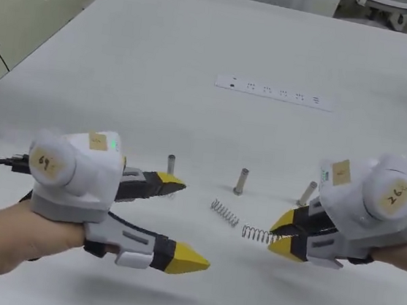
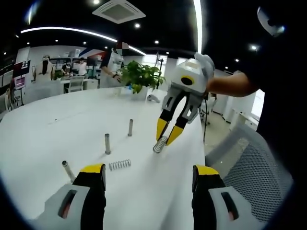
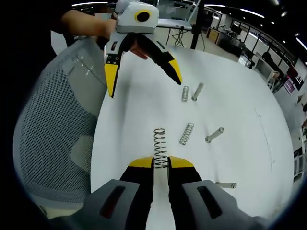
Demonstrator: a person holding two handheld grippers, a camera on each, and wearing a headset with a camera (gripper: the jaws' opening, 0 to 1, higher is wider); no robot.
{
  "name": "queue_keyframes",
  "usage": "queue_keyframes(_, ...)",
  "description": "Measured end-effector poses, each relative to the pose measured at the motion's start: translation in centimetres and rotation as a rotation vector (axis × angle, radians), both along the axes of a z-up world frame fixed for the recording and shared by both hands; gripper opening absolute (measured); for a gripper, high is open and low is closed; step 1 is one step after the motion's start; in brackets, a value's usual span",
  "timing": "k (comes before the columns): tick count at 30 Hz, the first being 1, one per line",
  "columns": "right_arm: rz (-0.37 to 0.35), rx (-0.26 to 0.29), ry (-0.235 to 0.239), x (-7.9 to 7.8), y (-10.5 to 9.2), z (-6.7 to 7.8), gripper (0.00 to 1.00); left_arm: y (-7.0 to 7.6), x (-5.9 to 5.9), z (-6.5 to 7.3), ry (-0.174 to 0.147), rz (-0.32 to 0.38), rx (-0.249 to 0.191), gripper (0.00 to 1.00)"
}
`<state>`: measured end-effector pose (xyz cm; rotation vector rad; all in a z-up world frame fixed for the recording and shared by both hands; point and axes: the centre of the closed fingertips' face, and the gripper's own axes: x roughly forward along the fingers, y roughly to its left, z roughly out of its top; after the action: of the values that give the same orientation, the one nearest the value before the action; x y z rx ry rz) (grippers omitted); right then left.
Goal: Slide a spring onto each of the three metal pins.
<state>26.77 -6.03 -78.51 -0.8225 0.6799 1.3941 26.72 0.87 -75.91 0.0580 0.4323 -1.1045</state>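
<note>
Right tongs point(image 1: 276, 235) level, clamping spring point(image 1: 256, 234); left tongs point(image 1: 194, 224) spread.

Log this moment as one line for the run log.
left gripper open, empty | right gripper shut on spring | three pins upright, bare | second spring loose on table

White table point(image 1: 202, 34), mesh chair point(image 3: 57, 124), ceiling light strips point(image 2: 197, 24), potted plant point(image 2: 141, 76).

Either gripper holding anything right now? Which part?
The right gripper is shut on a spring, pinching one end; the rest juts forward. The left gripper is open, empty.
</note>
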Motion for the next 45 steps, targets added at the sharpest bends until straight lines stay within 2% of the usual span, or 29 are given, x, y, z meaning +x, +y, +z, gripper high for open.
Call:
queue_keyframes(3,0.014,0.006,-0.006,-0.3,0.5,0.3,0.08,-0.9,0.2,-0.1,-0.006,-0.017,0.000,0.62)
queue_keyframes(4,0.016,0.009,-0.007,-0.4,0.6,0.4,0.08,-1.2,0.3,-0.2,-0.015,-0.019,0.006,0.62)
queue_keyframes(6,0.020,0.010,-0.011,-0.4,0.7,0.5,0.08,-1.6,0.4,-0.3,-0.015,-0.026,0.007,0.61)
queue_keyframes(13,0.020,0.002,-0.018,-0.6,0.3,0.5,0.08,-3.2,0.2,-0.6,-0.023,-0.066,0.008,0.55)
queue_keyframes(16,0.020,0.000,-0.017,-0.7,0.3,0.5,0.08,-3.5,0.3,-0.5,-0.035,-0.065,0.007,0.54)
queue_keyframes(19,0.021,0.002,-0.016,-0.9,0.3,0.5,0.08,-3.8,0.3,-0.3,-0.034,-0.072,-0.007,0.49)
queue_keyframes(25,0.027,0.007,-0.022,-1.1,0.5,0.8,0.08,-4.5,-0.3,-0.2,-0.033,-0.108,-0.020,0.27)
queue_keyframes(30,0.033,0.010,-0.025,-1.1,0.6,1.1,0.08,-5.1,-0.3,-0.2,-0.039,-0.116,-0.025,0.23)
queue_keyframes(34,0.041,0.011,-0.029,-1.3,0.7,1.3,0.08,-5.4,-0.5,-0.3,-0.046,-0.133,-0.025,0.15)
queue_keyframes(37,0.044,0.009,-0.032,-1.3,0.6,1.4,0.08,-5.5,-0.5,-0.3,-0.047,-0.134,-0.026,0.16)
queue_keyframes(41,0.047,0.004,-0.032,-1.4,0.4,1.3,0.08,-5.6,-0.7,-0.2,-0.050,-0.148,-0.028,0.06)
queue_keyframes(45,0.050,0.003,-0.031,-1.5,0.4,1.3,0.08,-5.6,-0.8,-0.3,-0.057,-0.156,-0.018,0.04)
